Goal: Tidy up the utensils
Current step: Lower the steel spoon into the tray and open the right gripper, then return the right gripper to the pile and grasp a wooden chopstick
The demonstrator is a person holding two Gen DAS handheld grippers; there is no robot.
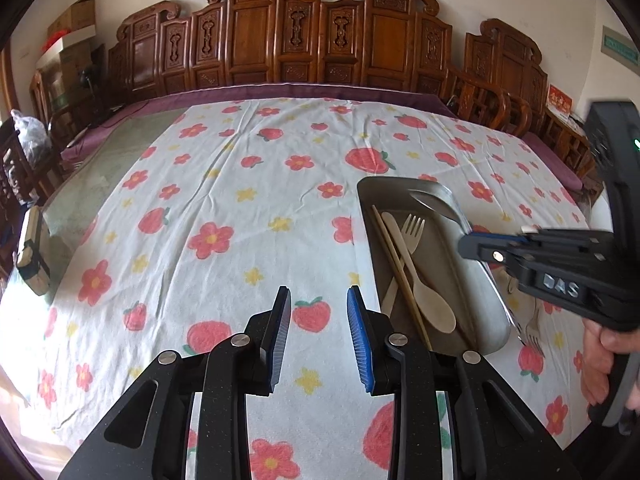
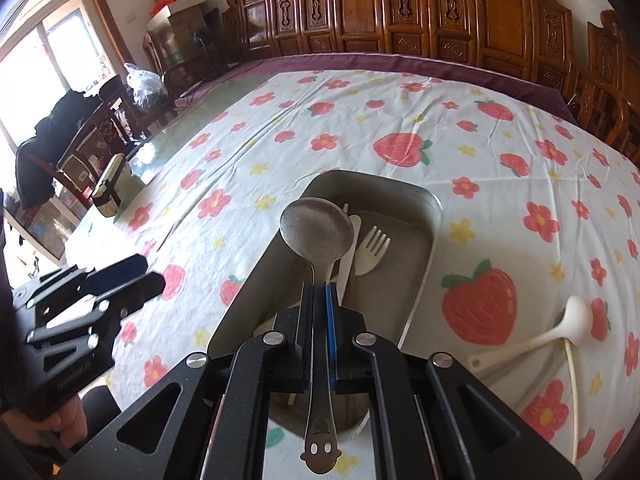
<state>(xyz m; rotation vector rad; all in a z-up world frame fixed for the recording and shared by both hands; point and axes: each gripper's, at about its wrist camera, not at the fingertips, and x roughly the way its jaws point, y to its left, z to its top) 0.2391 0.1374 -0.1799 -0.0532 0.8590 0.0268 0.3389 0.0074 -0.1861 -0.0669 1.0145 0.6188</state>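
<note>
A metal spoon [image 2: 317, 236] is gripped by the right tongs [image 2: 318, 292] above the tray [image 2: 434, 216]; the left tongs [image 1: 320, 312] are held apart, empty.

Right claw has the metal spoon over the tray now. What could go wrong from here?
1. The right claw pinches the metal spoon mid-handle, bowl far ahead; it may pivot or slip.
2. Dropped here, it could land on the wooden spoon and fork crowding the tray, knocking them.
3. The white ladle and metal fork outside could be bumped.
</note>
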